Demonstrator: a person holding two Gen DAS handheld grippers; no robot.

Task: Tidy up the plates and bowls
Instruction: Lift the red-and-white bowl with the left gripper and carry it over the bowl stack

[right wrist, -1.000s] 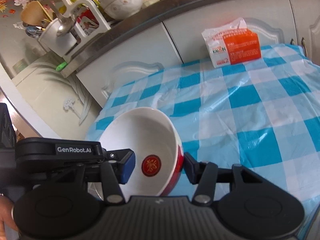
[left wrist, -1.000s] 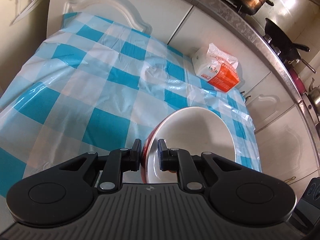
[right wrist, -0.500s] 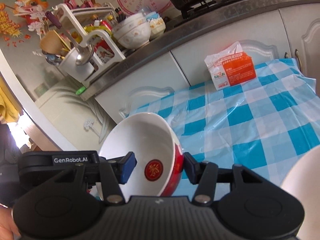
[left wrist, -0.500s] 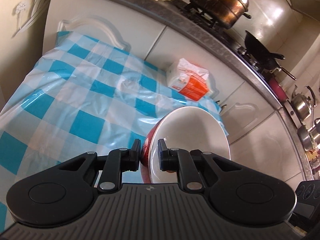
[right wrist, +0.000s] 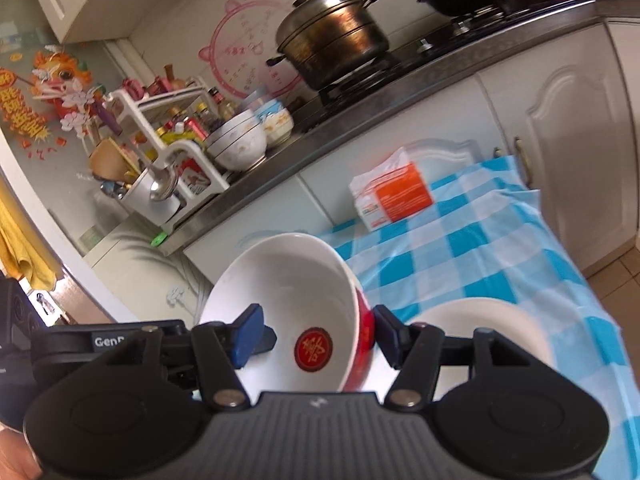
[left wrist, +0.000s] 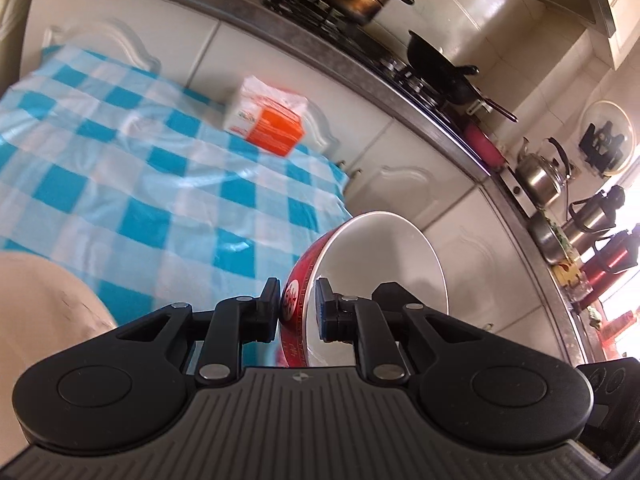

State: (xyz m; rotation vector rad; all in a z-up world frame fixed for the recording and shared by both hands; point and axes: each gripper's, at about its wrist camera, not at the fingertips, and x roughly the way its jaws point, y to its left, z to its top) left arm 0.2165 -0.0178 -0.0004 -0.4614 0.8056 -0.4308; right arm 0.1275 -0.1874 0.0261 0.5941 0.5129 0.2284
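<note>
Both red-and-white bowls are rising off the checked tablecloth (left wrist: 132,184); the left gripper (left wrist: 296,304) and right gripper (right wrist: 316,336) are each clamping a rim (probably for stacking).

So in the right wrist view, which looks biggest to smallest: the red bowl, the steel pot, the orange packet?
1. Red bowl, though it is nearest the camera, which enlarges it.
2. Steel pot.
3. Orange packet.

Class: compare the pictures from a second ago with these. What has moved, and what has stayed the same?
Both grippers, left and right, have lifted their bowls up off the checked cloth. Nothing was released: each keeps its jaws clamped on its rim. The orange pack stayed put.
</note>
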